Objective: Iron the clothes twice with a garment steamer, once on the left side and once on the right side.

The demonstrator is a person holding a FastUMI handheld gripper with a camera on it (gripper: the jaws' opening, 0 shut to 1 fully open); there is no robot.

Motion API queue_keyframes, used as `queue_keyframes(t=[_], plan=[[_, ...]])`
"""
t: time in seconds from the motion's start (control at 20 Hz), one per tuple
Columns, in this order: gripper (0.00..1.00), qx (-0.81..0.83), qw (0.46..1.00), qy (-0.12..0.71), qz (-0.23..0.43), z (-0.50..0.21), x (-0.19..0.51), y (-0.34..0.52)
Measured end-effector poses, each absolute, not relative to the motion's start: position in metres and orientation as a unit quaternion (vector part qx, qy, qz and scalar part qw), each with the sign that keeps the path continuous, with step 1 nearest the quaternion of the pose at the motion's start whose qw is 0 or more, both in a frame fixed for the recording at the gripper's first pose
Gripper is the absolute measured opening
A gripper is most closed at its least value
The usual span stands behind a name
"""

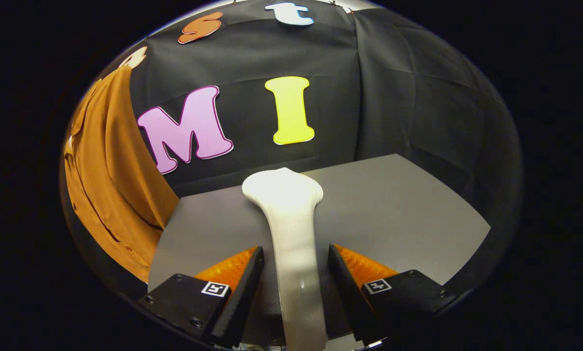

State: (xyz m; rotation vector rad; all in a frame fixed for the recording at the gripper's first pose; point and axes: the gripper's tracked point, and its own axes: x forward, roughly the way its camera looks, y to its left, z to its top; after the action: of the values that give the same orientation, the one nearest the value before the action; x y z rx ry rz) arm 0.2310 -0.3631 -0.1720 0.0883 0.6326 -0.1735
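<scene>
I see the gripper (295, 261) with its fingers spread either side of the white steamer (291, 229), a gap showing on each side, so not clamped; steamer lies lengthwise on the grey table (394, 209), head pointing away from me; brown garment (111, 180) hangs beside the table's left edge against the booth wall.

- Table (394, 209) — grey, matte, flat top; one item. Its bare surface spreads from the centre out toward 4 o'clock, with the far edge running from 9 o'clock to 2 o'clock and a rounded corner at 3 o'clock.
- Booth wall (408, 97) — black cloth, hung behind the table from 10 o'clock round to 3 o'clock; lightly creased, with a vertical fold at 1 o'clock.
</scene>
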Motion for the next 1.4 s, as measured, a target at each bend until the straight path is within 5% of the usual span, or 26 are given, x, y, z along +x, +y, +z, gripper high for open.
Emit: queue_keyframes(t=[0.15,0.3,0.8,1.4], plan=[[0.52,0.040,0.945,0.313,-0.089,-0.177,0.239,-0.368],[0.44,0.032,0.946,0.311,-0.085,-0.177,0.239,-0.369],[0.44,0.049,0.971,0.220,-0.079,-0.105,0.202,-0.335],[0.44,0.036,0.980,0.178,-0.078,-0.074,0.159,-0.182]])
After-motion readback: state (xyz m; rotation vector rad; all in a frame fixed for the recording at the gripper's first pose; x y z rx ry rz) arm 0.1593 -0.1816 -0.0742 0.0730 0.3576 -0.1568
